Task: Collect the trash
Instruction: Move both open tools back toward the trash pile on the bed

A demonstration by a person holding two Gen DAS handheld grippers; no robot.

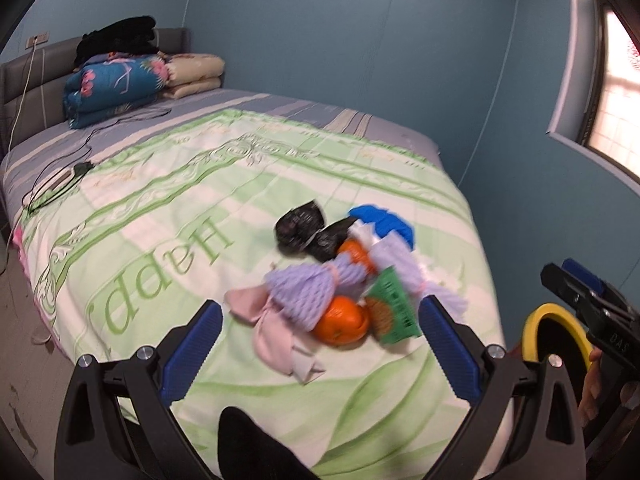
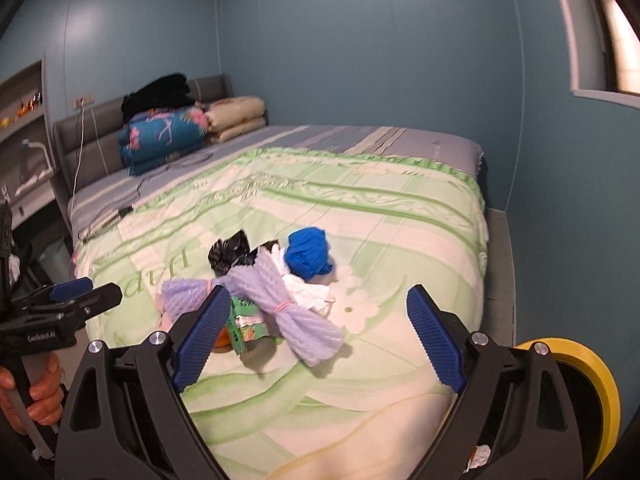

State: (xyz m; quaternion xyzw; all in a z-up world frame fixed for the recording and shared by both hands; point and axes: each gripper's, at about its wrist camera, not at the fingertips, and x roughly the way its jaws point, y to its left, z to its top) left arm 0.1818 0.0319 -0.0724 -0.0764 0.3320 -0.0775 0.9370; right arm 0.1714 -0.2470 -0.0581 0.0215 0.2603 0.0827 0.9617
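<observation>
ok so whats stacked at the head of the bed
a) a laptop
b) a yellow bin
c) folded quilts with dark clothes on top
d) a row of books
c: a folded blue floral quilt and a beige quilt sit against the headboard, with dark clothes piled on top of the blue one.

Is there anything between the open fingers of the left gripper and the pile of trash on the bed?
Nothing visible. The left gripper is open, and only bare bedspread lies between its fingers and the trash pile. The closest pieces are the pink cloth and an orange.
</observation>
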